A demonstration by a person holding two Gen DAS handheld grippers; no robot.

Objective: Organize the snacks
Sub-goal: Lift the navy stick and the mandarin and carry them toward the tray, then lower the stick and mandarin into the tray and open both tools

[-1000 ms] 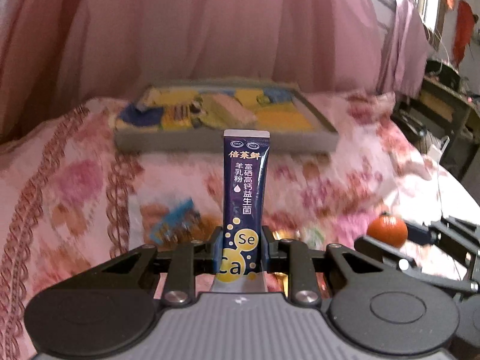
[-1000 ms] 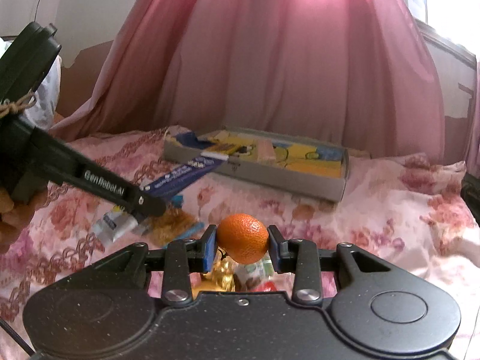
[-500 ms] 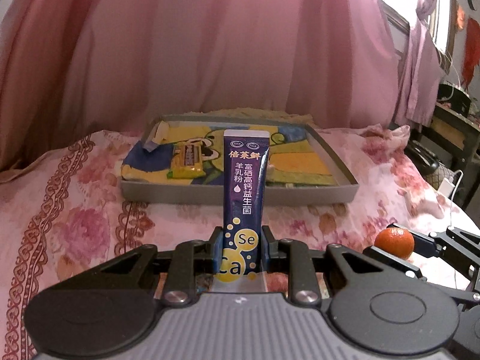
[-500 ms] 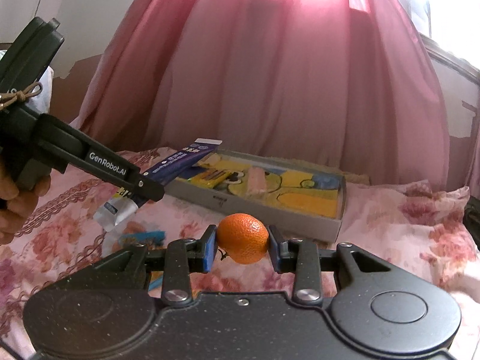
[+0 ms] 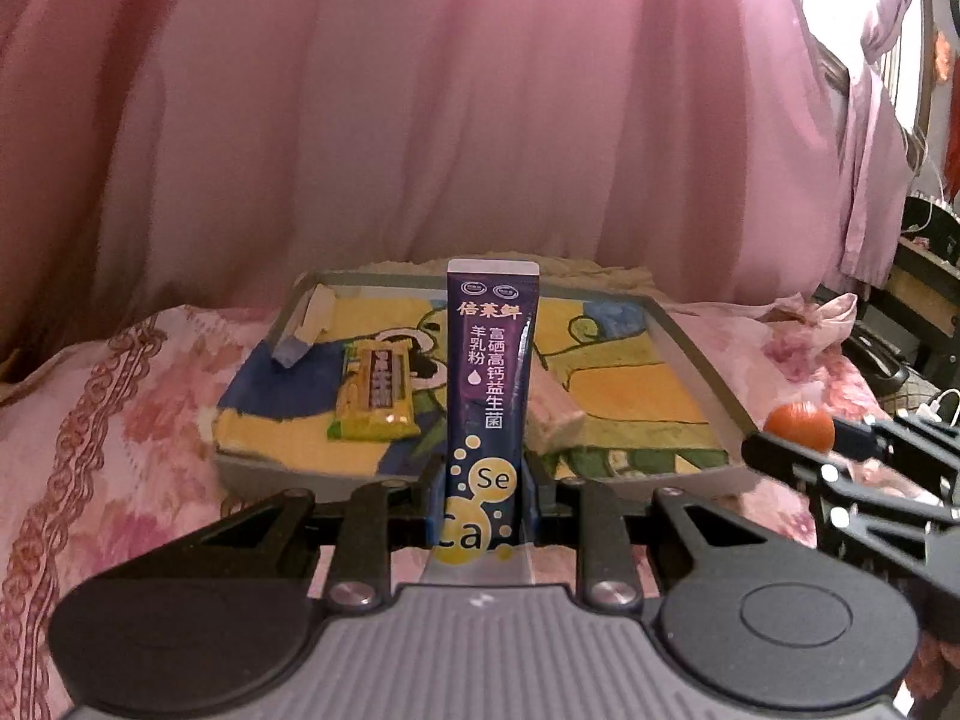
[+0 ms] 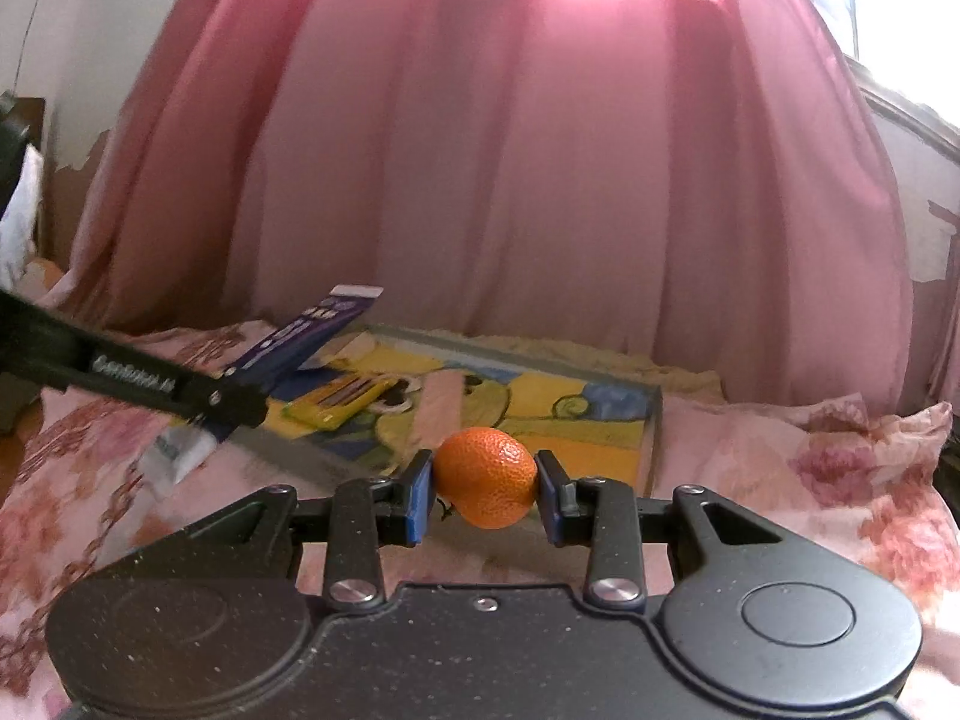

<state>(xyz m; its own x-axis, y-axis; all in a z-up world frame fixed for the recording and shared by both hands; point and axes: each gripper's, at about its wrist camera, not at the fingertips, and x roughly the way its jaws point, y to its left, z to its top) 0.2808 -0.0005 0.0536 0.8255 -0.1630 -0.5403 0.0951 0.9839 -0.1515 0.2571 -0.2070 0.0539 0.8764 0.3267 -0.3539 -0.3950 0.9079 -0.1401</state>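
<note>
My left gripper (image 5: 480, 498) is shut on a tall dark purple sachet (image 5: 489, 396) with yellow dots, held upright just before the near wall of a grey tray (image 5: 699, 360). The tray's floor has a yellow and blue cartoon print; a yellow snack bar (image 5: 375, 399) and a pale pink packet (image 5: 555, 414) lie in it. My right gripper (image 6: 483, 489) is shut on an orange mandarin (image 6: 487, 485), held above the bed near the tray's (image 6: 654, 429) front right corner. The left gripper (image 6: 231, 405) with its sachet (image 6: 300, 339) shows at the left of the right wrist view.
The tray rests on a bed with a pink floral cover (image 5: 120, 420). A pink curtain (image 5: 420, 120) hangs close behind it. Dark furniture and cables (image 5: 918, 330) stand at the far right. The right gripper (image 5: 840, 456) with the mandarin (image 5: 801, 426) reaches in from the right.
Both grippers have moved forward toward the tray, which now looms larger and closer. The loose snacks on the cover have dropped out of sight. Both grips are unchanged.
</note>
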